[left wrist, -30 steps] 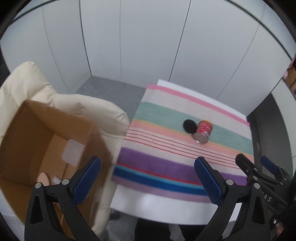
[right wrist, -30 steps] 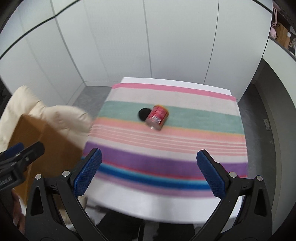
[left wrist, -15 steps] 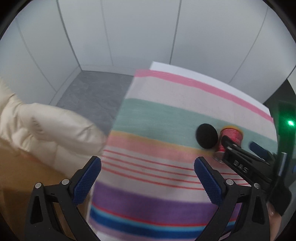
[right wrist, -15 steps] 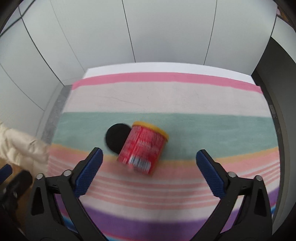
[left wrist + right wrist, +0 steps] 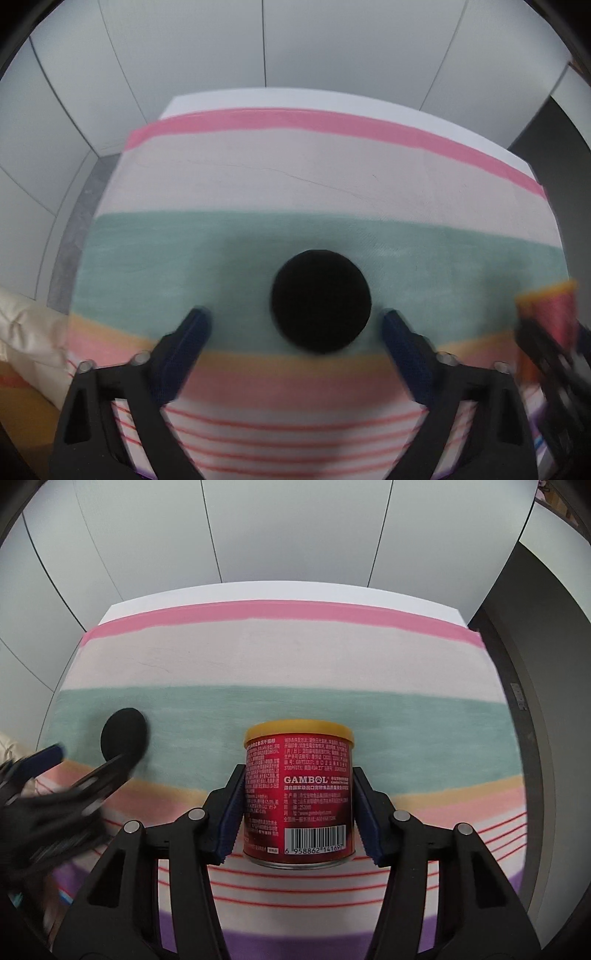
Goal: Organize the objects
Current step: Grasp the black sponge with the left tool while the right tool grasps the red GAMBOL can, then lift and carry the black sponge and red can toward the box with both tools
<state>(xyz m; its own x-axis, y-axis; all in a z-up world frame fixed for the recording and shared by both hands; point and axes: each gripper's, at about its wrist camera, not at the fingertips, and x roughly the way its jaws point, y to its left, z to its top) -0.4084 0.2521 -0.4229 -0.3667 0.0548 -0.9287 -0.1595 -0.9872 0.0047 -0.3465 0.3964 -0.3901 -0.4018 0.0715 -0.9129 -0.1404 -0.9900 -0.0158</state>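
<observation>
In the right wrist view the right gripper (image 5: 297,805) is nearest: its blue pads are pressed on both sides of the red GAMBOL can (image 5: 298,794), which lies on its side on the striped cloth (image 5: 332,657), yellow lid away from the camera. So I judge the grasp of the can is made, and the next move asks for a straight lift so the round tin does not roll out. In the left wrist view the left gripper (image 5: 295,325) is closing its jaws, with the black round object (image 5: 320,301) between them on the green stripe, but the pads are not touching it yet. Only the right view shows the can's label and barcode; the left view shows just a blurred corner of the can, and the cream cushion (image 5: 26,332) at the left edge.
</observation>
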